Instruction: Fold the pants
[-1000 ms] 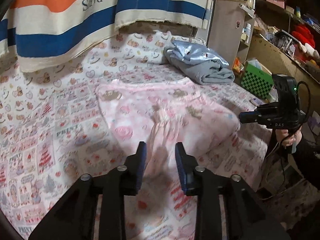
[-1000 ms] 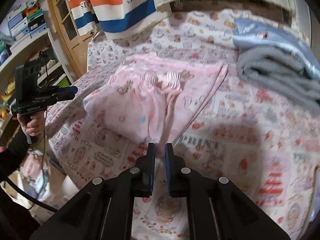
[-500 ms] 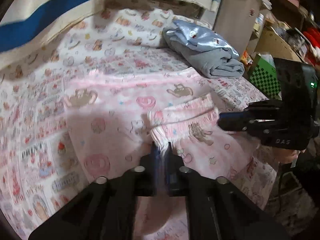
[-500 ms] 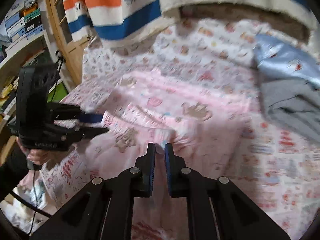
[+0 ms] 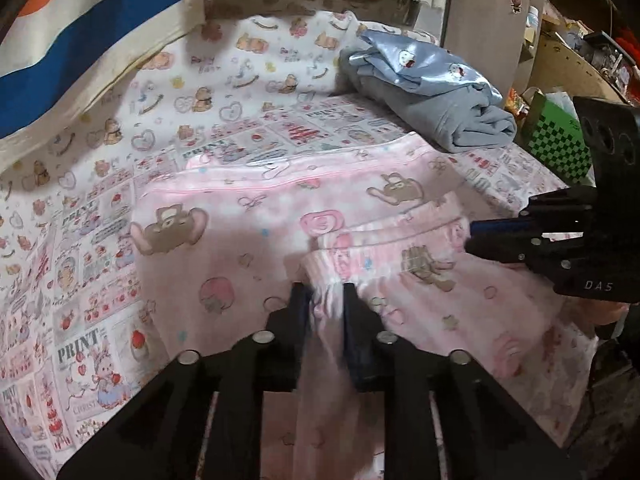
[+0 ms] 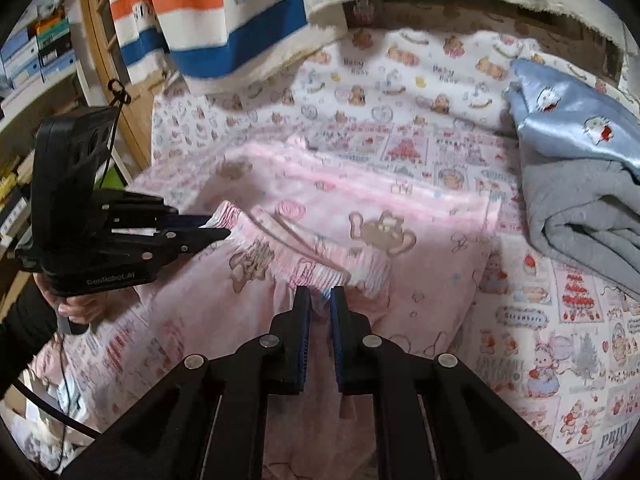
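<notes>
Pink printed pants point(image 5: 240, 240) lie spread on the bed, and their gathered elastic edge point(image 5: 384, 248) is folded over on top. That edge stretches between my two grippers. My left gripper point(image 5: 325, 300) has its jaws opening, with the pink cloth still loosely between them. In the right wrist view the left gripper point(image 6: 218, 230) sits at the left end of the gathered edge point(image 6: 288, 256). At the right end my right gripper point(image 6: 320, 300) is shut on the pants point(image 6: 400, 208). In the left wrist view the right gripper point(image 5: 470, 236) pinches that edge from the right.
The patterned bed sheet point(image 5: 100, 280) runs all round the pants. A folded blue and grey garment point(image 5: 432, 92) lies at the far right corner. A striped blue, orange and white cloth point(image 6: 240, 20) hangs over the far edge. Shelves and a green checked box point(image 5: 560, 148) stand right of the bed.
Both grippers carried the gathered edge forward over the spread pants. The left gripper, open a second ago, shut on the cloth and has now parted its jaws again.
</notes>
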{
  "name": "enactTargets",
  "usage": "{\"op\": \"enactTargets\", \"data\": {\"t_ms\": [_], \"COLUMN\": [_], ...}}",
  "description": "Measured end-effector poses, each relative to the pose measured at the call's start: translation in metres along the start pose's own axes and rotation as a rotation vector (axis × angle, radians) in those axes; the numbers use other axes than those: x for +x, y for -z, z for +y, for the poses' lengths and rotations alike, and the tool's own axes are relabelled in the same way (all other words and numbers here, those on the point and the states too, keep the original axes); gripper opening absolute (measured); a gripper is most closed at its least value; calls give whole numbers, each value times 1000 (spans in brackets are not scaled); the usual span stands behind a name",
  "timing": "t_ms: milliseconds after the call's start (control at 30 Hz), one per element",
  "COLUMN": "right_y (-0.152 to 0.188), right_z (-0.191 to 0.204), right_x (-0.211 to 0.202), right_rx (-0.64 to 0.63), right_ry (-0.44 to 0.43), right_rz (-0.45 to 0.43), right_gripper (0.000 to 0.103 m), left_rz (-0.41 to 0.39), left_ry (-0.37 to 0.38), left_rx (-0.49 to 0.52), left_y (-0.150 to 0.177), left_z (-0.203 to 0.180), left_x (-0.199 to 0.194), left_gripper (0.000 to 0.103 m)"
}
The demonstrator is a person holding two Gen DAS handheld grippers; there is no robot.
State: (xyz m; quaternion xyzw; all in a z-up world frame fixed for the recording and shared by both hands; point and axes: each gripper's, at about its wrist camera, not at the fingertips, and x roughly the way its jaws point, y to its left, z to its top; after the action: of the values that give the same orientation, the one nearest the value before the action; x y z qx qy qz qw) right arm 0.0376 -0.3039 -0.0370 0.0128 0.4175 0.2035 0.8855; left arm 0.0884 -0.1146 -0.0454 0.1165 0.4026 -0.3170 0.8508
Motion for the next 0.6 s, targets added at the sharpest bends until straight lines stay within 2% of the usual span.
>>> {"op": "enactTargets", "data": {"t_ms": [133,367,467,567,600], "right_y": [3,18,28,38,40], "right_z": [-3,0,7,16,19], "right_x": [-5,-46,-64,-77,-79], "right_rx": [15,-32,-56,-64,-64], "right_ry": [6,28,19,20,23], "right_rz": [-5,-78,-106,-136,-142], "right_gripper": [10,11,17,17,17], "left_rz": [-28,-107,-160,-231,-237], "left_ry": [-22,-98,-116,-206,-243], "left_rx": [3,60,41,1,-36], "left_y": [5,29,43,57,61], "left_z": [0,-14,-25,-36,-38], "left_x": [-18,-73,-96,-114,-117], "left_gripper": [34,35,37,48,48]}}
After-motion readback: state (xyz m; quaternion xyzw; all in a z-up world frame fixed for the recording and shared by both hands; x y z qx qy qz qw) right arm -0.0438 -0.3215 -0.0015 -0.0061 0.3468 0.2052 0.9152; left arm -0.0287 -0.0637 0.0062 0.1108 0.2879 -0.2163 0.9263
